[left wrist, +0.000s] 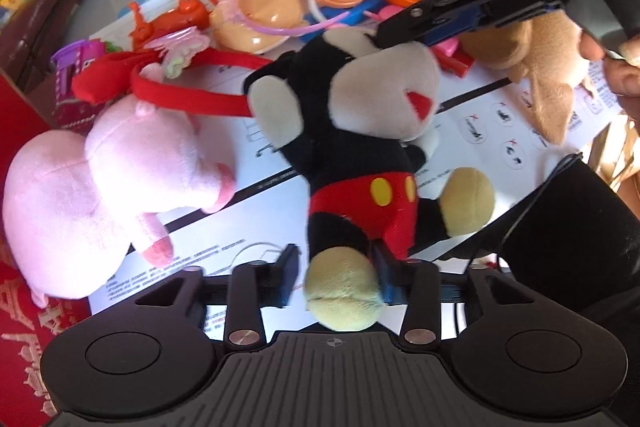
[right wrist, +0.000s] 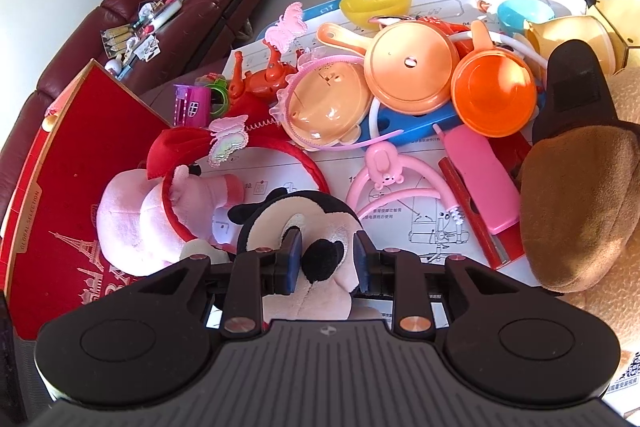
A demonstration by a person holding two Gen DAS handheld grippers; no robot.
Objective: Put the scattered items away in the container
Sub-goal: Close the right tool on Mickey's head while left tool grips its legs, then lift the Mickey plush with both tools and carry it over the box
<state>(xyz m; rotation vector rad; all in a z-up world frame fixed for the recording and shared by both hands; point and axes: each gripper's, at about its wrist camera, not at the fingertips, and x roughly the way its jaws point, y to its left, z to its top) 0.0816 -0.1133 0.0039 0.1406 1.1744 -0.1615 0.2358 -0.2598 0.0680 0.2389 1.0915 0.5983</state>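
A black mouse plush (left wrist: 360,147) in red shorts lies on the white printed sheet (left wrist: 248,247). My left gripper (left wrist: 337,275) straddles its yellow foot; one pad touches the leg, and a thin gap shows at the other. My right gripper (right wrist: 327,257) is shut on the mouse plush (right wrist: 320,263) at the snout, and it reaches in from the upper right (left wrist: 404,23) in the left wrist view. The red box (right wrist: 72,167) stands open at the left. A pink pig plush (left wrist: 80,187) lies against it, with a red headband (left wrist: 192,95) over it.
Orange toy pans (right wrist: 412,67), a yellow bowl (right wrist: 376,3), a pink toy phone (right wrist: 484,179) and pink hairbands (right wrist: 396,187) crowd the far side of the sheet. A brown plush (right wrist: 580,207) fills the right. A hand (left wrist: 616,67) holds the right gripper. A sofa (right wrist: 160,27) stands behind.
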